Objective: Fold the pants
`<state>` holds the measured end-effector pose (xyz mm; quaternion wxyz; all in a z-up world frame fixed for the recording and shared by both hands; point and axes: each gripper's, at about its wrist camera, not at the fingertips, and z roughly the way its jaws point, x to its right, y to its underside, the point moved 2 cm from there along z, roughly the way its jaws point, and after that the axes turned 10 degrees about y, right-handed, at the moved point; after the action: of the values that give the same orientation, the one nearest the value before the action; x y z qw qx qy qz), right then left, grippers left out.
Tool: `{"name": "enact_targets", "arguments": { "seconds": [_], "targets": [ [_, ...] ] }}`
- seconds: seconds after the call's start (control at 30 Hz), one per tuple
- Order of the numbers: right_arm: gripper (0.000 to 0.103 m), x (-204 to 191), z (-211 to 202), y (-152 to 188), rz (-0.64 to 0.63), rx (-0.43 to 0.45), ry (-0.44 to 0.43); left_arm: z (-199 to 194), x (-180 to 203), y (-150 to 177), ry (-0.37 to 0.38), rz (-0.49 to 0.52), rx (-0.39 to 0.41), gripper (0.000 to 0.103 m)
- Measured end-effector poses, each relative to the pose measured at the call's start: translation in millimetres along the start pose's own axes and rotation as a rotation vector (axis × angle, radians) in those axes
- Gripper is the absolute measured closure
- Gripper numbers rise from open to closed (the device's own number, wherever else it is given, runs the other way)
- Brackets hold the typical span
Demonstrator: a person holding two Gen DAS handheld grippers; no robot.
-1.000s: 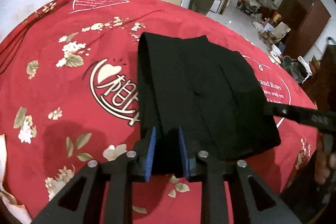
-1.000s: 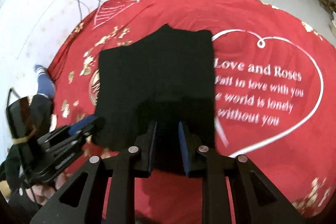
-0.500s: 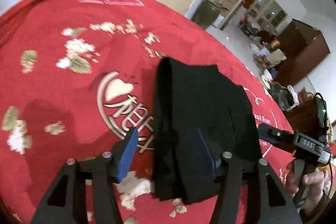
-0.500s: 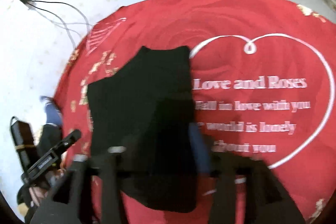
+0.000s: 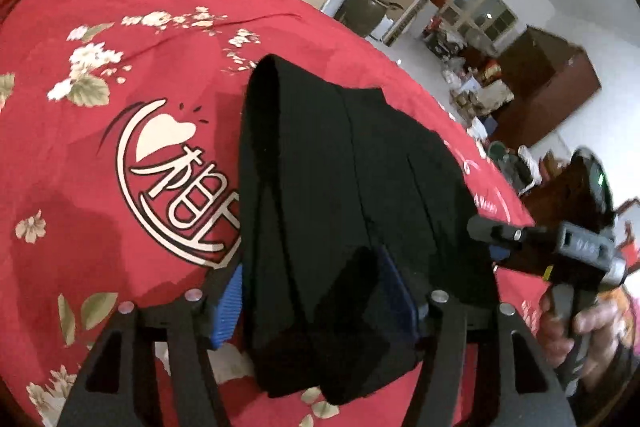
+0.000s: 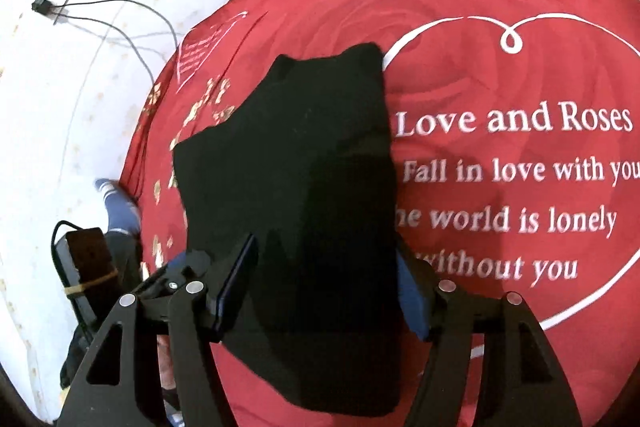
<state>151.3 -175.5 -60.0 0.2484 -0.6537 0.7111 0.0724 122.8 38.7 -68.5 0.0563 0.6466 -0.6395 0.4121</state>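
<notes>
both the left gripper [image 5: 316, 301] and right gripper [image 6: 326, 291] are standing wide, releasing the folded black pants [image 5: 344, 187]; they should be lifting straight off, leaving the layers undisturbed.

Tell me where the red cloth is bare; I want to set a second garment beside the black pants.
Bare cloth lies right of the pants, across the "Love and Roses" lettering inside the white heart outline. On the other side, the round emblem and flower prints are uncovered. The near edge is crowded: both hand-held grippers straddle the pants.

Near edge of the black pants [image 6: 304, 187] behind the right claw [image 6: 328, 291], blurred
</notes>
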Motion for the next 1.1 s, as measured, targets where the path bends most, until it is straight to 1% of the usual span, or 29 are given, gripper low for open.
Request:
{"name": "enact_targets", "arguments": {
  "seconds": [0.07,0.1,0.13,0.2,0.23,0.27,0.3,0.33,0.4,0.47,0.53,0.6,0.63,0.67,0.77,0.83,0.93,1.1],
  "targets": [
    [0.038,2,5,-2,0.001,-0.007,0.011,3,-3,-6,0.006,-0.007,0.005,0.041],
    [0.038,3,7,-4,0.005,-0.006,0.004,6,-3,-9,-0.005,0.000,0.004,0.043],
    [0.038,3,7,-7,0.009,0.002,-0.004,9,-1,-12,-0.027,0.010,0.003,0.044],
    [0.042,4,9,-9,0.012,0.009,-0.004,12,5,-12,-0.083,0.026,0.003,0.048],
    [0.050,5,9,-9,0.016,0.010,0.008,13,9,-10,-0.106,0.032,0.005,0.050],
    [0.064,7,8,-8,0.023,0.006,0.014,13,13,-9,-0.132,0.044,0.003,0.054],
    [0.072,9,8,-7,0.034,0.000,0.012,12,15,-8,-0.155,0.056,0.003,0.058],
    [0.079,10,7,-7,0.046,0.001,-0.002,10,16,-8,-0.171,0.064,0.004,0.060],
    [0.080,6,4,-6,0.028,0.015,0.002,11,21,-8,-0.203,0.083,0.000,0.062],
    [0.079,5,9,-7,0.011,0.010,0.033,13,21,-9,-0.217,0.097,-0.007,0.062],
    [0.078,10,13,-9,0.036,0.000,0.011,12,19,-11,-0.216,0.089,-0.006,0.063],
    [0.078,11,13,-8,0.040,-0.001,0.007,11,23,-13,-0.232,0.097,-0.005,0.070],
    [0.080,7,11,-8,0.018,0.005,0.025,7,25,-12,-0.239,0.108,-0.004,0.072],
    [0.086,2,8,-7,-0.014,0.016,0.037,5,29,-12,-0.244,0.119,-0.002,0.076],
    [0.087,-6,-1,-6,-0.034,0.041,0.017,-4,38,-11,-0.238,0.130,0.005,0.081],
    [0.087,-10,-11,-3,-0.036,0.054,-0.009,-9,44,-12,-0.230,0.137,0.008,0.082],
    [0.087,-19,-23,4,-0.061,0.065,-0.026,-19,53,-9,-0.234,0.151,0.005,0.083],
    [0.087,-33,-38,18,-0.083,0.079,-0.051,-37,56,-11,-0.234,0.152,0.018,0.083]
  ]
}}
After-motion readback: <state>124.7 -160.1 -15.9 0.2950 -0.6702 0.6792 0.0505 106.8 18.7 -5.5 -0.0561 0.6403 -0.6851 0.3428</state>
